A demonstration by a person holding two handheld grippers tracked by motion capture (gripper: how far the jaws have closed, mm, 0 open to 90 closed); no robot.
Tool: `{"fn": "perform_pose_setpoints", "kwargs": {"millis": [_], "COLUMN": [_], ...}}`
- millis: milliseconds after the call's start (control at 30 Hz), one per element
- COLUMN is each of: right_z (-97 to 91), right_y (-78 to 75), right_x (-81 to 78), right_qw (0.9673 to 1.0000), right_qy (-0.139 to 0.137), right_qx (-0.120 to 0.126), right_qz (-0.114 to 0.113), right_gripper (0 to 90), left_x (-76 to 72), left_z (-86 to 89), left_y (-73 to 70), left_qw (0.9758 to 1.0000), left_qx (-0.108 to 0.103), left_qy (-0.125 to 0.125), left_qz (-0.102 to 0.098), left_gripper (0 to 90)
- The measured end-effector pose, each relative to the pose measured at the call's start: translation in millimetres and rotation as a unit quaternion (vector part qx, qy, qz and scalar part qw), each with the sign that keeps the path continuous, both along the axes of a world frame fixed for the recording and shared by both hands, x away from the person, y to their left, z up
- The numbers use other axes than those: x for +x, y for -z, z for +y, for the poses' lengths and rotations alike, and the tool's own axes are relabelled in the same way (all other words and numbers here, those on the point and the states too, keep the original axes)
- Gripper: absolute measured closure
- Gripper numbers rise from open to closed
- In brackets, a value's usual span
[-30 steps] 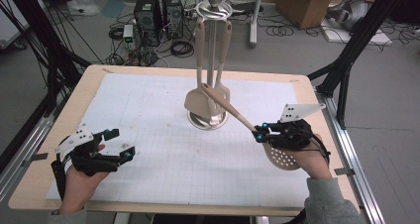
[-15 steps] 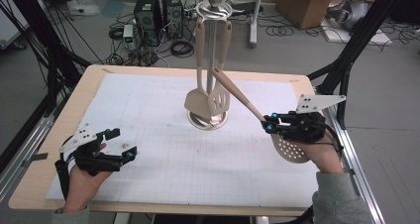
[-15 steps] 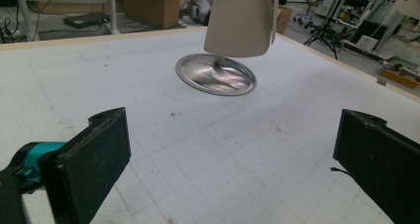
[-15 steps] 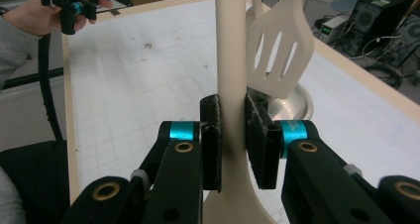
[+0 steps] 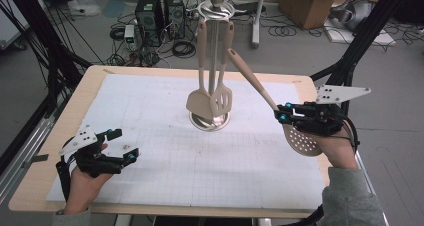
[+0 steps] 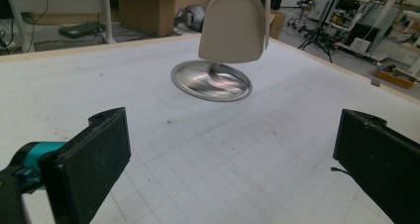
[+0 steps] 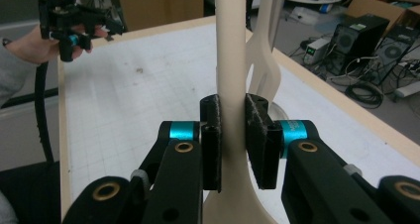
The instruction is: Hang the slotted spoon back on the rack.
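A metal utensil stand (image 5: 216, 6) rises from a round base (image 5: 210, 121) (image 6: 212, 80) at the table's middle. A beige solid turner (image 5: 199, 103) (image 6: 233, 26) and a slotted turner (image 5: 221, 100) hang from it. My right gripper (image 5: 286, 114) (image 7: 233, 135) is shut on the handle of a beige skimmer (image 5: 252, 83) (image 7: 232, 60). Its perforated bowl (image 5: 301, 141) lies toward the hand, and the handle's tip points up at the stand's top ring. My left gripper (image 5: 119, 145) (image 6: 233, 164) rests open at the near left, with bare paper between its jaws.
White grid paper (image 5: 165, 151) covers the wooden table (image 5: 95, 76). Black frame posts (image 5: 50, 51) stand at both sides. Computer cases (image 5: 160, 11), cables and cardboard boxes (image 5: 310, 3) sit on the floor beyond the far edge.
My right gripper has risen and shifted right with the skimmer. The handle tip has swung from low by the hanging turners up toward the stand's top. The left gripper has stayed put.
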State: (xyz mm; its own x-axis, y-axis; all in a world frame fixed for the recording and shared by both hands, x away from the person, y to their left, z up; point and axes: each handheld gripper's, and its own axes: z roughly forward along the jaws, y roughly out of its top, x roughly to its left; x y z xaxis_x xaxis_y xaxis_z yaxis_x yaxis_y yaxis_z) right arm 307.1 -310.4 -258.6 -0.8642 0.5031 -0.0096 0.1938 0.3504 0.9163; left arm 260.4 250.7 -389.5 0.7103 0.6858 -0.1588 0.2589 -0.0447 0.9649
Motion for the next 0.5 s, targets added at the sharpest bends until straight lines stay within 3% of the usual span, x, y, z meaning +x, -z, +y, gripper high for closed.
{"fn": "perform_pose_setpoints", "kwargs": {"millis": [167,500], "right_z": [-9.3,-17.5], "right_y": [-3.1,-4.7], "right_x": [0.5,14.6], "right_qw": [0.9996,0.9986], "right_qy": [0.002,0.010], "right_qx": [0.023,0.050], "right_qz": [-0.015,-0.014], "right_gripper": [78.1,78.2], "left_x": [-1.9,-7.0], "left_z": [1.1,8.6], "left_y": [-2.9,-10.7], "left_qw": [0.9999,0.9993], "left_qx": [-0.008,-0.027], "left_qy": [0.005,0.002], "left_qz": [-0.010,-0.025], "left_gripper": [1.8,1.8]}}
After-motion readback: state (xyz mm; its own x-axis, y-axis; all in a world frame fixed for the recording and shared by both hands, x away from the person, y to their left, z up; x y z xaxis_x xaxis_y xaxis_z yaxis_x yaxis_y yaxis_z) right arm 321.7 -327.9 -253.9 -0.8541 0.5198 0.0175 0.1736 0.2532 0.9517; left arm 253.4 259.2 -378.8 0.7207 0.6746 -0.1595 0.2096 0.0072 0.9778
